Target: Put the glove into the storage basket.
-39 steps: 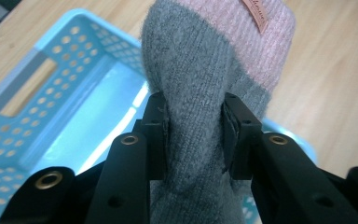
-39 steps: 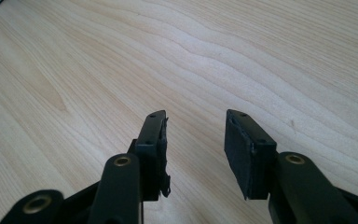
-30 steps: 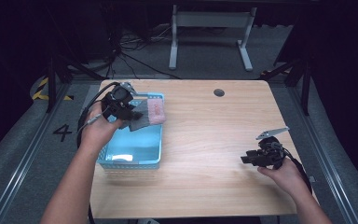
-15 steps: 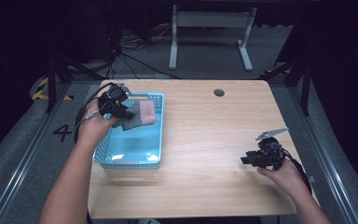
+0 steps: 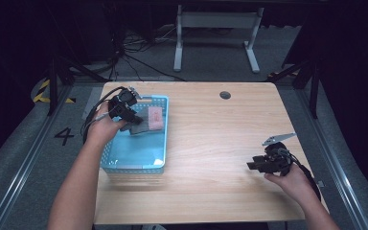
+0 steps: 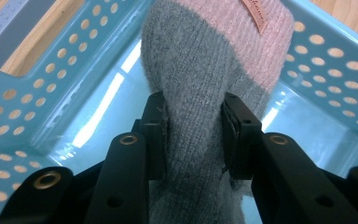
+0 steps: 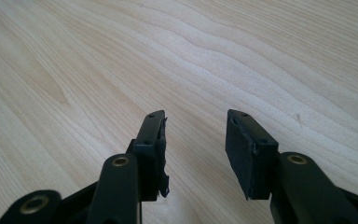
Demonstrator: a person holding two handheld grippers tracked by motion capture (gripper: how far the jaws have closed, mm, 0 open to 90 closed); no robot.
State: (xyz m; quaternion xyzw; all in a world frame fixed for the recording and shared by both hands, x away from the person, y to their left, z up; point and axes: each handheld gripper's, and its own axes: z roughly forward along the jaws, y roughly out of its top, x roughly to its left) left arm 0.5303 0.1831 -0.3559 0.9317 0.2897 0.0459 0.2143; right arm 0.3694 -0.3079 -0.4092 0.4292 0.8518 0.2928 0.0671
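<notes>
Since a second ago your left gripper (image 5: 130, 116) has carried the sock (image 5: 148, 120) a little lower toward the basket (image 5: 133, 166), while your right gripper (image 5: 261, 163) has stayed put near the table's (image 5: 211, 124) right edge. From the high view, the sock hangs over the basket's far end, its pink cuff pointing right and away from your left hand (image 5: 106, 128); that hand is the near one, the right being well apart across bare wood. Along the left gripper (image 6: 193, 135), the jaws are clamped on the sock's (image 6: 200, 84) grey body, the soft ribbed knit bulging between the pads, its long axis running straight ahead from the jaws to the pink band with a small tan label. Below it lies the basket's (image 6: 335, 70) glossy blue floor and walls pierced with round holes, so the drop looks straight down. Along the right gripper (image 7: 193, 140), your jaws stand well apart and empty over the pale, grained table (image 7: 214, 51).
</notes>
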